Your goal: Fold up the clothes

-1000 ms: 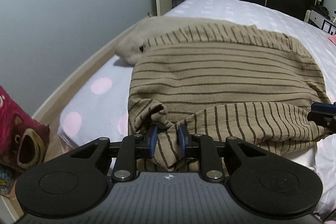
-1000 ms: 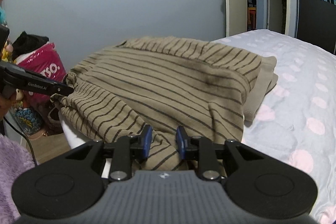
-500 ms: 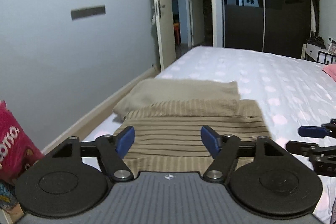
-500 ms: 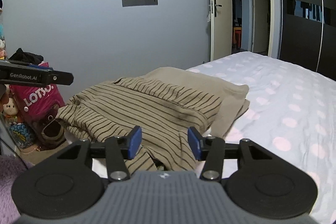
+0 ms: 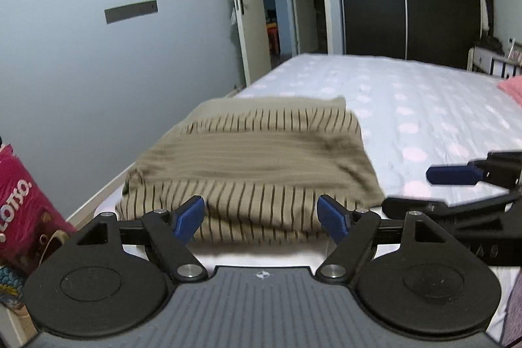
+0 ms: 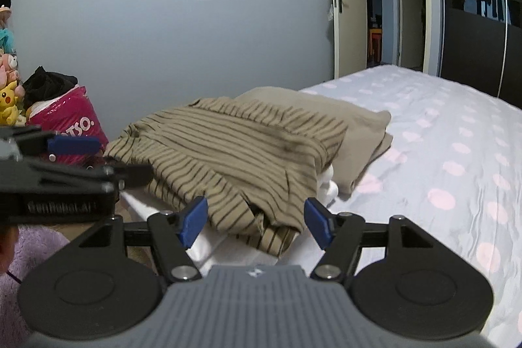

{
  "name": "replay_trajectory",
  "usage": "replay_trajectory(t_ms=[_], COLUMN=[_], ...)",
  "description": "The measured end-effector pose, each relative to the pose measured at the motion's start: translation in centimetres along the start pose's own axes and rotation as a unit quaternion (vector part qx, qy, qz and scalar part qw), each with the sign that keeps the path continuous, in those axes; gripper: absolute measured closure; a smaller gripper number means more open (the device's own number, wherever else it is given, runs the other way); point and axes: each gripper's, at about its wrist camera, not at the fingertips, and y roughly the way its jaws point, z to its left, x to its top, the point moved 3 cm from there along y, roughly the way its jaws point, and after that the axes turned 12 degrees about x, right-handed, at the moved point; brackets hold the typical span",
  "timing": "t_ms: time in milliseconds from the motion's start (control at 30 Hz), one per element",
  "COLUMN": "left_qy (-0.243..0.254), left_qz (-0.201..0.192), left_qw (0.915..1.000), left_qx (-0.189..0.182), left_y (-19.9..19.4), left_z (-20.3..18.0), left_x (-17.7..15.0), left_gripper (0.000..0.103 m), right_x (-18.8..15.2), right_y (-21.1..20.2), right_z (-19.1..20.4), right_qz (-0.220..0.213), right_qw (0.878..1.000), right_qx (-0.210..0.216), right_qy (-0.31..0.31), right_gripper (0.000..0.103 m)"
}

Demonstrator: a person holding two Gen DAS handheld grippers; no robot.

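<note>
The striped top (image 5: pixel 254 158) lies doubled into a loose rectangle at the bed (image 5: pixel 407 106) corner, partly on a plain tan garment (image 6: pixel 355 132) at its 1 o'clock. Folded, though its near hem sags untidily; squaring may remain. Left gripper (image 5: pixel 261 214) and right gripper (image 6: pixel 256 217) hover at its 6 o'clock, both spread wide, holding nothing.

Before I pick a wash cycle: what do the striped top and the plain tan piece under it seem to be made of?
The striped top looks like a soft, matte knit, perhaps cotton: it slumps and wrinkles loosely, with thin dark stripes on tan. The plain tan piece beneath it seems a thicker, smoother matte fabric, judging by its rounded folded edge. The exact fibre of either cannot be told from here.
</note>
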Motion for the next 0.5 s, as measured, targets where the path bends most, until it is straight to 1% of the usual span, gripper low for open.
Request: replay_trajectory(t_ms=[33, 67, 200, 400, 500], left_qy=[-0.001, -0.004, -0.001, -0.002, 0.004], left_qz=[0.006, 0.011, 0.033, 0.055, 0.054], left_qw=[1.0, 0.9999, 0.9994, 0.9985, 0.9985], left_qx=[0.003, 0.004, 0.004, -0.008, -0.009], left_y=[0.1, 0.2, 0.5, 0.9, 1.0], left_z=[-0.2, -0.2, -0.6, -0.9, -1.2], left_x=[-0.4, -0.7, -1.4, -2.0, -2.1], left_gripper=[0.028, 0.028, 0.028, 0.028, 0.028], right_x=[-0.3, -0.6, -1.6, -1.8, -1.8], right_y=[0.1, 0.1, 0.2, 0.2, 0.2], right_z=[-0.1, -0.1, -0.5, -0.7, -0.5], right_qz=[0.003, 0.005, 0.017, 0.018, 0.02], right_qw=[1.0, 1.0, 1.0, 1.0, 1.0], right_qx=[0.001, 0.002, 0.003, -0.001, -0.004], right_qy=[0.002, 0.003, 0.007, 0.009, 0.006], right_gripper=[0.026, 0.025, 0.025, 0.024, 0.024])
